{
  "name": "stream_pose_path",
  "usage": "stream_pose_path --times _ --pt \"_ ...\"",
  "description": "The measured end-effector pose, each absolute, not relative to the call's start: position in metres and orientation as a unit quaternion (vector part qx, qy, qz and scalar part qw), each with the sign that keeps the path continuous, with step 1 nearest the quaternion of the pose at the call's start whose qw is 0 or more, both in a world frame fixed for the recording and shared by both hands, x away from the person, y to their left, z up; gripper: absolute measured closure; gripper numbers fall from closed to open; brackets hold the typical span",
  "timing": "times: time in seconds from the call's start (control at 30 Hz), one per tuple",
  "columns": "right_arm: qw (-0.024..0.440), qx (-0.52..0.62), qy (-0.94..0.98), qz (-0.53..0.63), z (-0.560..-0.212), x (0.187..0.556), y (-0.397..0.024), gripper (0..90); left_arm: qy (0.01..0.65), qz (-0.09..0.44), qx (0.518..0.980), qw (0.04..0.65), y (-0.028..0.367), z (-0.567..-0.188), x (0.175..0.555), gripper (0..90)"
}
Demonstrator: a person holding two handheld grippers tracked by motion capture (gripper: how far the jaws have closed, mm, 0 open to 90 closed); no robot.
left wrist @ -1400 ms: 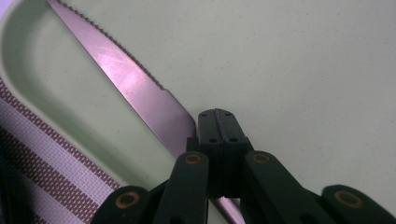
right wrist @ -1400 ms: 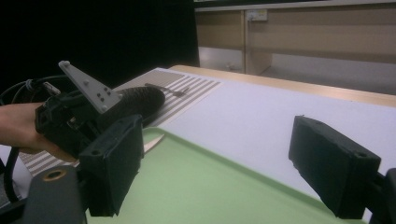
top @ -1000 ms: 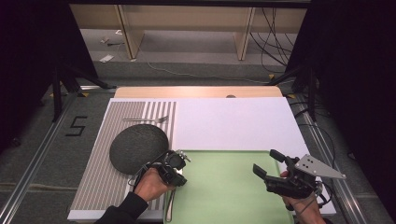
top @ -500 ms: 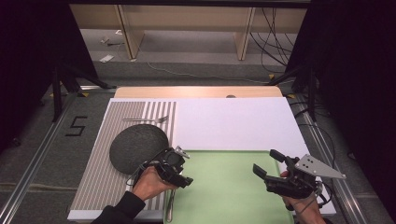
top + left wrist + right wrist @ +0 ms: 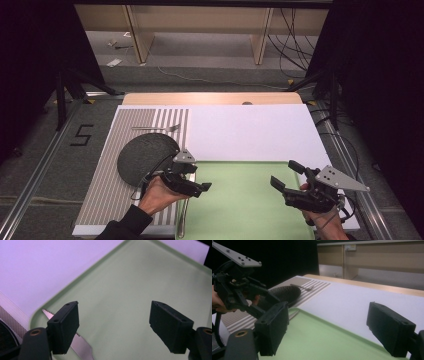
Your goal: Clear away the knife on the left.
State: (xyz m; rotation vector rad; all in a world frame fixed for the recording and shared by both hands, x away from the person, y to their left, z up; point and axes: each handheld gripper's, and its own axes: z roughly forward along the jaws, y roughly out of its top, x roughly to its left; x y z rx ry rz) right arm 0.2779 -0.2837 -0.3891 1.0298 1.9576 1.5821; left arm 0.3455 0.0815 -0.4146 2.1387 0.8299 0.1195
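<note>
Two grippers hang over the green tray (image 5: 240, 200), one in each hand. The left gripper (image 5: 192, 182) sits above the tray's left edge, its hand (image 5: 160, 195) coming up from the bottom with the jaws pointing right and tipped slightly down; they have just been opening and now stand wide with nothing between them. The knife (image 5: 75, 345) lies flat on the tray just below them, its serrated blade along the left rim. The right gripper (image 5: 287, 177) hovers over the tray's right side, jaws wide apart and empty, pointing left.
</note>
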Motion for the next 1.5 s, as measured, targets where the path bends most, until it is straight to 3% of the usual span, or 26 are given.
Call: stream_pose_path --times 0.53,1.17,1.5 --pt "0.209 0.369 0.704 0.570 -0.390 0.278 -0.283 18.9 0.324 0.068 0.788 0.519 0.102 -0.399 0.336 15.5" --pt "0.198 0.370 0.704 0.573 -0.390 0.279 -0.283 18.9 0.309 0.091 0.750 0.578 0.124 -0.396 0.324 15.5" --pt "0.194 0.370 0.705 0.573 -0.390 0.278 -0.282 18.9 0.312 0.100 0.748 0.577 0.135 -0.397 0.319 15.7"
